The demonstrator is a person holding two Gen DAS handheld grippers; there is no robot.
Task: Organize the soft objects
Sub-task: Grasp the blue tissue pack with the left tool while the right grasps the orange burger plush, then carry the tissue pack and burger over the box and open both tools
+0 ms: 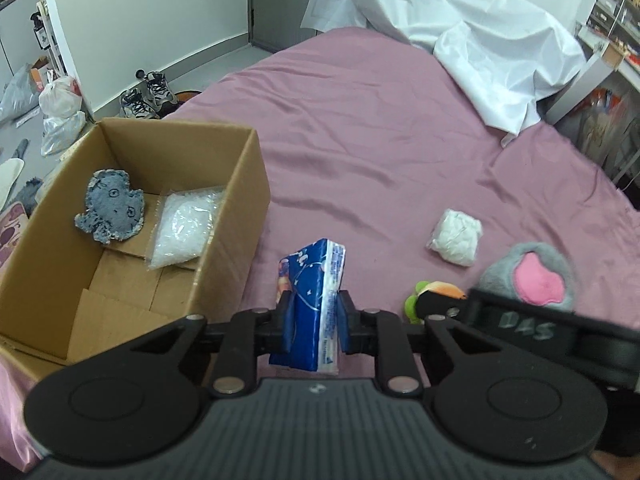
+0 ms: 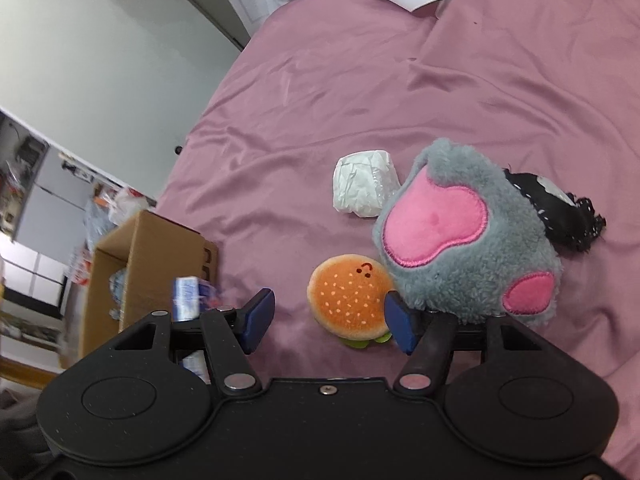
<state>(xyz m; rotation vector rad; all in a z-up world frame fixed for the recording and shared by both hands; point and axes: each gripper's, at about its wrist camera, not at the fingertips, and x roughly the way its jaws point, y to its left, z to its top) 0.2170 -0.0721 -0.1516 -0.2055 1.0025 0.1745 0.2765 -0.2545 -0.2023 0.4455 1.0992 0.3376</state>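
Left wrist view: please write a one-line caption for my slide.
Left gripper holds a blue tissue pack above the pink bed, beside a cardboard box.

A glossy blue plastic-wrapped tissue pack [image 1: 310,300] is gleaming; the matt brown cardboard box [image 1: 236,184] and sheeny, wrinkled pink cloth bedsheet [image 1: 380,128] are lying dull beside the fuzzy grey-and-pink plush toy [image 2: 464,236].
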